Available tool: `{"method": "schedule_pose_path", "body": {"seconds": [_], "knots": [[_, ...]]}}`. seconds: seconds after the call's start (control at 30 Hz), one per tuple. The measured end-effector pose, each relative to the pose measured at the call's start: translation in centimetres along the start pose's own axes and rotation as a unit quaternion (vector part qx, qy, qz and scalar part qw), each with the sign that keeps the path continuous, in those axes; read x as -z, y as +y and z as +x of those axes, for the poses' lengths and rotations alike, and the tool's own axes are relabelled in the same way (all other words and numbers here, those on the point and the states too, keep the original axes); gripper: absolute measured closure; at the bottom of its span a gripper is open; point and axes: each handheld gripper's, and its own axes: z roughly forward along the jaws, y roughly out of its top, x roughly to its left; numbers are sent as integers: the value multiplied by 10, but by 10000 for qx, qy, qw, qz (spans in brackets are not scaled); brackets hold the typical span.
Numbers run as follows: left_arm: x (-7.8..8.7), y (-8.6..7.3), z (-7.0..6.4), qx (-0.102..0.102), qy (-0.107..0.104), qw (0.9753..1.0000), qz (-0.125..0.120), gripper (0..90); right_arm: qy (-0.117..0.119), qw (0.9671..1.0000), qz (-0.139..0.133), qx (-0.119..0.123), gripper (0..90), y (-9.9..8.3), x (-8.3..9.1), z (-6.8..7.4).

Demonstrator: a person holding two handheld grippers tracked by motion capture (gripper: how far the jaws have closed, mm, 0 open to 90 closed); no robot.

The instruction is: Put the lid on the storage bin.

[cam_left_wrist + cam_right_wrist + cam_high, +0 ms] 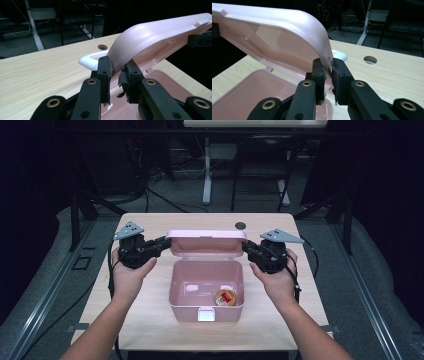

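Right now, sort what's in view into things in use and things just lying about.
In use:
- pink box
- its lid, pinched at its ends by the left hand-held gripper and right hand-held gripper
- round snack inside the box

Lying about:
- table
- floor cables

one pink box (206,290), one snack (226,297), two grippers (161,242)
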Motion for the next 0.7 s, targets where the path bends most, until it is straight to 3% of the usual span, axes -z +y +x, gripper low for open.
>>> {"method": "schedule_pose_path", "body": {"seconds": [0.7], "knots": [[12, -5, -7, -125, -91, 9999, 48, 758, 214, 9998, 13, -47, 783, -9, 12, 2]]}}
